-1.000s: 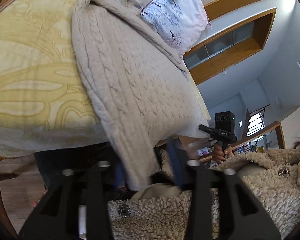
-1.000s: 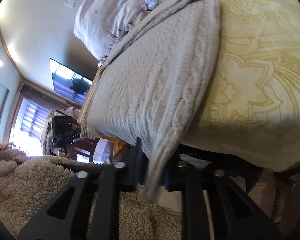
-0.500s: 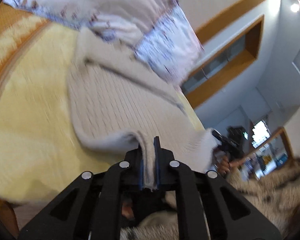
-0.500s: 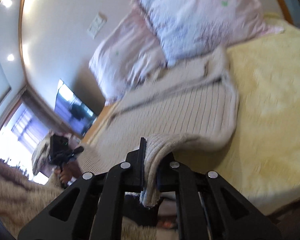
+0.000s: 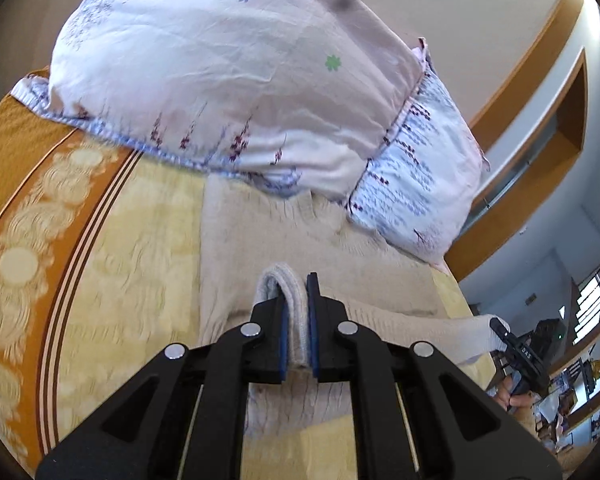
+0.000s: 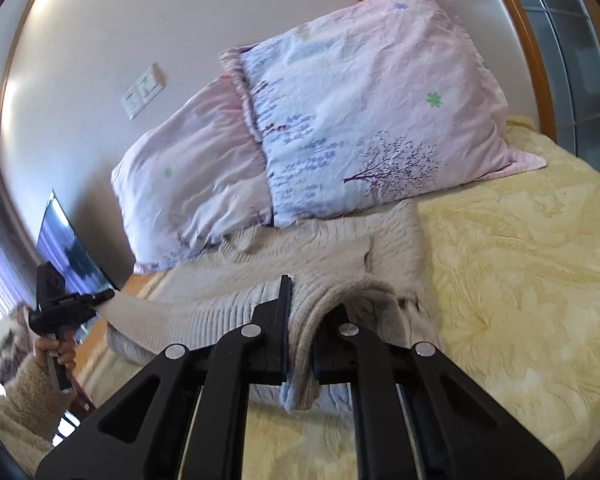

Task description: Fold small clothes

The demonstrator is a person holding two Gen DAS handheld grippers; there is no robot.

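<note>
A: Left wrist view, compared with a second back: the cream cable-knit sweater [image 5: 284, 240] then hung over the edge of the bed, hem dangling. It is now carried up onto the pale yellow embossed bedspread [image 5: 140, 220], its collar end at twelve o'clock against the pink floral pillow [image 5: 228, 64].

B: And the left gripper [image 5: 296, 308]?

A: Clamped nearly closed on a doubled fold of the hem, knit bulging out past the blue pads. No slack between the jaws.

B: Right wrist view agrees. The right gripper [image 6: 300, 320] is pinched tight on the other hem corner, fabric spilling below the fingers toward six o'clock. The left tool shows at nine o'clock, hem stretched taut between the pair.

A: Same in reverse on the left view, the right tool sits at four o'clock, cloth pulled to it.

B: Meaning for the task?

A: Judged as mid-fold: the lower half is being brought toward the collar over the body. The halving is under way, not laid down yet. The second pillow [image 6: 364, 120] crowds the collar, so the hem could land on it.
</note>
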